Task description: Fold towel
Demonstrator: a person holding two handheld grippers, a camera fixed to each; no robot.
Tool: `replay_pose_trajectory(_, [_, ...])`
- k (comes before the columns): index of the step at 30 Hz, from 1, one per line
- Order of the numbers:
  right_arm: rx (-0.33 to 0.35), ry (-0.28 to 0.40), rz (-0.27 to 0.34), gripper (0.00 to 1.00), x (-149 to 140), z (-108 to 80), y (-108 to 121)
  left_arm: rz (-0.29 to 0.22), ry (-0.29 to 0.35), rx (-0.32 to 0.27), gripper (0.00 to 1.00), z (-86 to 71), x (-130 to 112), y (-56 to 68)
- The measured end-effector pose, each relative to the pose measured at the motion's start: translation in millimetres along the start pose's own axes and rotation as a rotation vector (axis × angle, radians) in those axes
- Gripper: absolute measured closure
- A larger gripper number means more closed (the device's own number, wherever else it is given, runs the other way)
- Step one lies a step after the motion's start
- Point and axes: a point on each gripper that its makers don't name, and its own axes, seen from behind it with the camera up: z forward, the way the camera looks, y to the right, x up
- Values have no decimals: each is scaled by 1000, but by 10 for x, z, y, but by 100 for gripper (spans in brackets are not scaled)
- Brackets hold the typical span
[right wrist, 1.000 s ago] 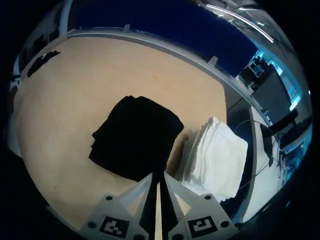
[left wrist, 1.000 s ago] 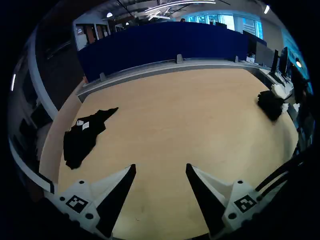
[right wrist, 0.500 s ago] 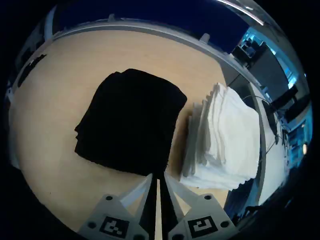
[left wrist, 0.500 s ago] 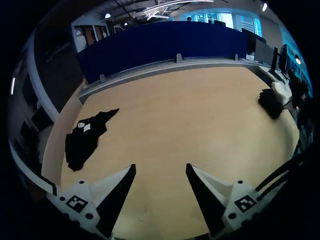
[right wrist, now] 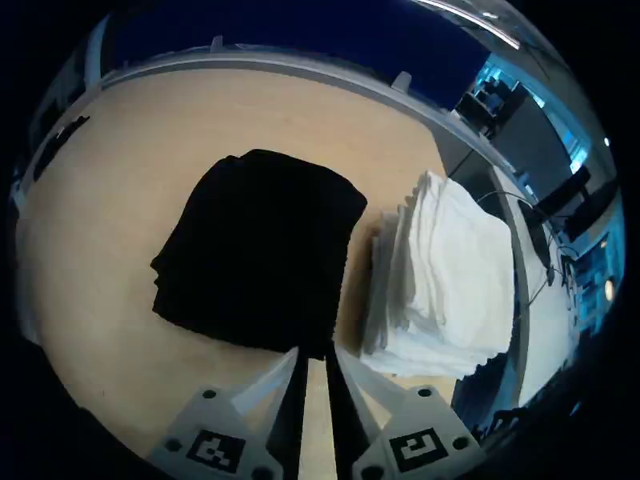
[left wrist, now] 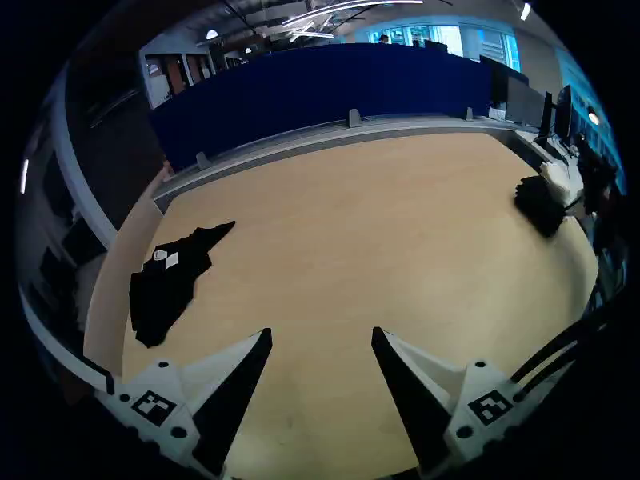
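Black towel (left wrist: 166,276) lies crumpled near the left edge of the wooden table (left wrist: 360,240), apparently next for folding. The left gripper (left wrist: 320,352) hovers over bare wood, fingers wide apart, empty. The right gripper (right wrist: 314,360), fingers a narrow slit apart and gripping nothing, points at the folded black stack (right wrist: 256,248) beside the white stack (right wrist: 456,280), seemingly where finished towels collect.

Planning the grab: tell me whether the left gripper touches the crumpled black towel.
Apart. Left gripper view shows bare table between the left gripper and the black towel.
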Motion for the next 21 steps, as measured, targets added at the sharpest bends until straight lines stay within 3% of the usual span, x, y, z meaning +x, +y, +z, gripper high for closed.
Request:
replay_pose_trajectory(4, [-5,20,-4,47,10,-83,7,-2,0,-1,8,-4,-11,-11])
replay_pose_trajectory(6, [-6,32,-5,39,23,-126,4,-3,0,-2,7,-2,-14,-14])
replay_pose_trajectory(12, [10,87,7,24,169,-205,-80,1,3,-5,8,-8,-6,-3])
replay_pose_trajectory(16, [42,136,22,6,372,-235,-215,-1,5,-4,8,-18,0,1])
replay_pose_trajectory(21, [60,172,31,2,596,-206,-351,-7,5,1,8,-35,-6,-14])
